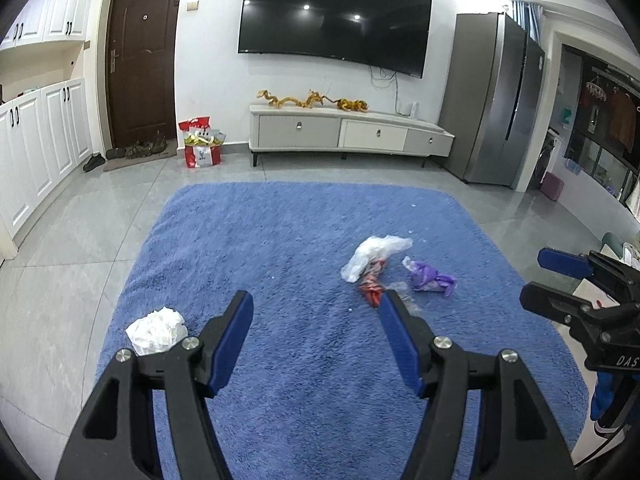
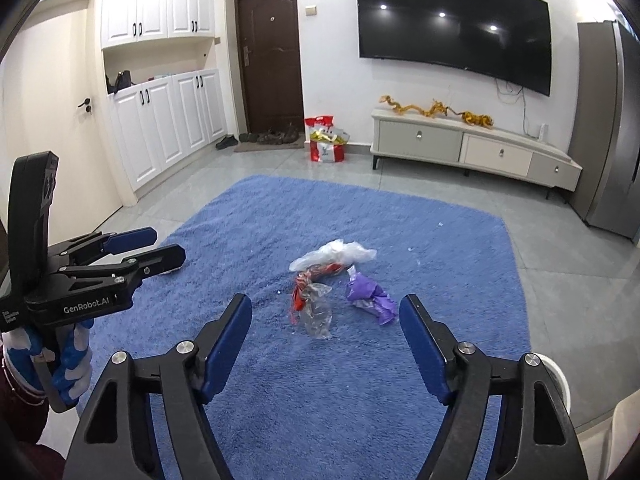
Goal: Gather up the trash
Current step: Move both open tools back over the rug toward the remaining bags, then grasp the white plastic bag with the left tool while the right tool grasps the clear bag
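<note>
Trash lies on a blue rug (image 1: 288, 240). A crumpled white tissue (image 1: 157, 330) sits near the rug's left edge, just left of my left gripper (image 1: 316, 304), which is open and empty above the rug. A white plastic bag (image 1: 374, 254), a red wrapper (image 1: 372, 286), a clear wrapper (image 2: 316, 310) and a purple wrapper (image 1: 430, 276) lie together in the rug's middle. My right gripper (image 2: 325, 308) is open and empty, just short of this pile (image 2: 340, 280). The right gripper also shows at the right edge of the left wrist view (image 1: 536, 280).
A white TV cabinet (image 1: 348, 132) stands at the far wall under a wall TV (image 1: 332, 16). A red paper bag (image 1: 202, 144) and shoes (image 1: 136, 150) sit by the brown door. A fridge (image 1: 496, 100) stands right. A white round rim (image 2: 558, 376) shows at the lower right.
</note>
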Demonstrator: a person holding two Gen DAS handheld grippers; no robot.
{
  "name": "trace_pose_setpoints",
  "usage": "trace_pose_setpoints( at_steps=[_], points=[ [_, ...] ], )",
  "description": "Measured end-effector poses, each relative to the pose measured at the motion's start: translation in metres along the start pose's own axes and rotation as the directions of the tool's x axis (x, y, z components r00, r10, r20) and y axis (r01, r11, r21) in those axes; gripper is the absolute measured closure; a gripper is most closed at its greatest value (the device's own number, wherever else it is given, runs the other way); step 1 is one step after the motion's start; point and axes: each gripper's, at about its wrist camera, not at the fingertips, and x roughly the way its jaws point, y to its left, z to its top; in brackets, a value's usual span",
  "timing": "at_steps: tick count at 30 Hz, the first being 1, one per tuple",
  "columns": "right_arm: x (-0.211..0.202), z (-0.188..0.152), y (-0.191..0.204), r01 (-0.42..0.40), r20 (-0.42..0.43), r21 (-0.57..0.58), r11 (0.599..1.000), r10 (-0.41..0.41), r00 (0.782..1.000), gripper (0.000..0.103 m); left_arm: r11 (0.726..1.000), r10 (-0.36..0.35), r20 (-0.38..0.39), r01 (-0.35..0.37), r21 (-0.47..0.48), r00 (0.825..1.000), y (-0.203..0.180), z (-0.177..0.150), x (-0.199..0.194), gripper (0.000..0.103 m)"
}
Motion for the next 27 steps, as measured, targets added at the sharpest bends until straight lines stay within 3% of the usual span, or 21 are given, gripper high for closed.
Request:
trace_pose_setpoints(
  at_steps=[9, 18, 27],
  points=[
    [0.039, -0.002, 0.000, -0.041, -0.052, -0.005, 0.999, 0.041, 0.998, 0.028, 1.000, 0.000, -0.070, 0.000, 0.002, 0.998, 0.008, 0.000, 0.038, 0.038],
    [0.090, -0.005, 0.004, -0.097, -0.123, -0.021, 0.995, 0.093, 0.988, 0.028, 0.990, -0.135, -0.149, 0.137, 0.008, 0.980, 0.017, 0.016, 0.087, 0.035],
    [0.136, -0.015, 0.007, -0.154, -0.191, 0.006, 0.988, 0.152, 0.970, 0.056, 0.960, -0.260, -0.274, 0.277, 0.026, 0.926, -0.008, 0.044, 0.160, 0.036]
  ],
)
